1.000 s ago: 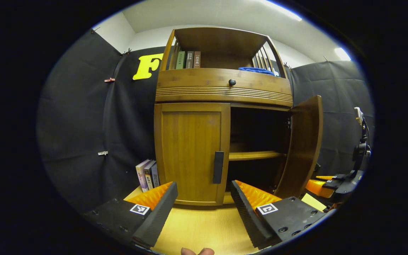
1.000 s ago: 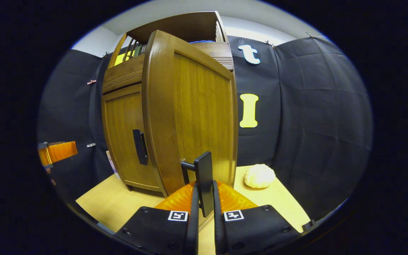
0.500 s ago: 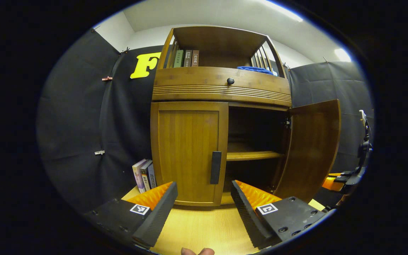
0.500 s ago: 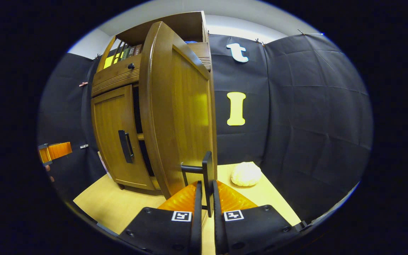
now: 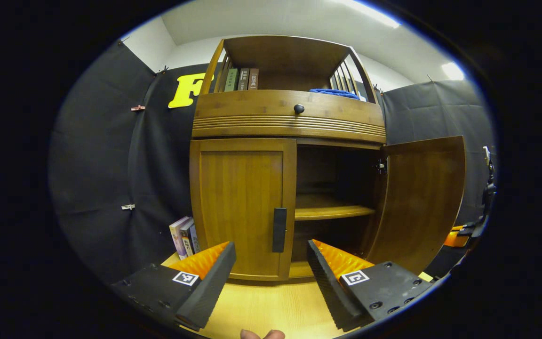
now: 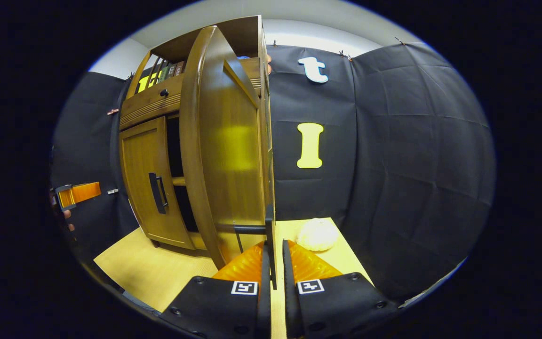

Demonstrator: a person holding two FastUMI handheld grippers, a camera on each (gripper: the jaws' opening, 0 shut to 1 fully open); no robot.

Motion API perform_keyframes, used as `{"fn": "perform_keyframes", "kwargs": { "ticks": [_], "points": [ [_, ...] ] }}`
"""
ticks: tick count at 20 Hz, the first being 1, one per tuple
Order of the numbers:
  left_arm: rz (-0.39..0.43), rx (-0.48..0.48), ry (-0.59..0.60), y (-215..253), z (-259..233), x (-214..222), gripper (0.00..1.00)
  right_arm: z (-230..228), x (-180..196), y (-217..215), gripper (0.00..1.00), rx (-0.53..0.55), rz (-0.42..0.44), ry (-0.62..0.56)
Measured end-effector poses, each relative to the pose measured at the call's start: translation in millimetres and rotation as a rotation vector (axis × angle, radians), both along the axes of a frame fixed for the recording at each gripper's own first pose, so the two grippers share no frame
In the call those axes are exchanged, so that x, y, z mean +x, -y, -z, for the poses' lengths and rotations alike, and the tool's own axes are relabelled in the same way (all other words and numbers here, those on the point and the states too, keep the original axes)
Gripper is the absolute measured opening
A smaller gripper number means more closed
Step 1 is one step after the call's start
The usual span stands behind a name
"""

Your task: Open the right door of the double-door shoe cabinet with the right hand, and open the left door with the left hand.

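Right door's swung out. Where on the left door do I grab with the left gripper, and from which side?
Take the left door by its handle, the upright bar on the edge nearest the open bay. The right gripper view shows it standing off the panel on posts. Come straight at the front with the left gripper, whose jaws are open, one finger each side of the bar, then close.

The cabinet (image 5: 290, 155) stands on the table (image 5: 261, 306) against the back wall. Books (image 5: 182, 235) stand on the table just left of it. More books (image 5: 240, 79) stand on its top shelf, left of a folded cloth (image 5: 334, 92).
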State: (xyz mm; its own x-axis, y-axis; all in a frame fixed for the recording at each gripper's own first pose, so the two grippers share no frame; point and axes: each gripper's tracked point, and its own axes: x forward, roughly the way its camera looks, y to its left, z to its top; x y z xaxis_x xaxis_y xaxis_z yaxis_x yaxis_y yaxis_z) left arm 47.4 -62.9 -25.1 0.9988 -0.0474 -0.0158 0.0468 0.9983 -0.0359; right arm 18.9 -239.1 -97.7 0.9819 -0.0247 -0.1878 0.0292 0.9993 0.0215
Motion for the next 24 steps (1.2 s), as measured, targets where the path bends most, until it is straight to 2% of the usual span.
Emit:
{"fn": "perform_keyframes", "kwargs": {
  "ticks": [3,4,7,10,14,15,20,21,22,24],
  "points": [
    [-0.011,0.012,-0.005,9,2,16,0.95,-4,-4,6,0.18,-0.001,0.027,0.002],
    [-0.011,0.013,-0.001,12,2,23,0.95,-7,-9,10,0.27,-0.023,0.038,0.015],
    [-0.013,0.007,0.01,18,4,47,0.94,-20,-15,29,0.32,-0.09,0.101,0.047],
    [-0.008,0.012,0.018,24,7,76,0.94,-28,-36,59,0.77,-0.108,0.144,0.071],
    [-0.019,0.023,0.011,21,19,111,0.94,-29,-45,62,0.97,-0.099,0.125,0.071],
    [-0.025,0.017,0.01,21,22,119,0.94,-31,-48,60,0.93,-0.098,0.116,0.075],
    [-0.051,-0.003,0.012,14,30,158,0.94,-38,-51,36,0.97,-0.062,0.057,0.089],
    [-0.056,-0.002,0.017,13,30,165,0.91,-41,-51,33,1.0,-0.067,0.051,0.094],
    [-0.046,-0.003,0.018,16,31,171,0.88,-41,-49,30,0.97,-0.062,0.037,0.095],
    [-0.024,0.009,0.01,22,38,185,0.82,-38,-43,20,1.0,-0.038,-0.004,0.075]
  ]
}}
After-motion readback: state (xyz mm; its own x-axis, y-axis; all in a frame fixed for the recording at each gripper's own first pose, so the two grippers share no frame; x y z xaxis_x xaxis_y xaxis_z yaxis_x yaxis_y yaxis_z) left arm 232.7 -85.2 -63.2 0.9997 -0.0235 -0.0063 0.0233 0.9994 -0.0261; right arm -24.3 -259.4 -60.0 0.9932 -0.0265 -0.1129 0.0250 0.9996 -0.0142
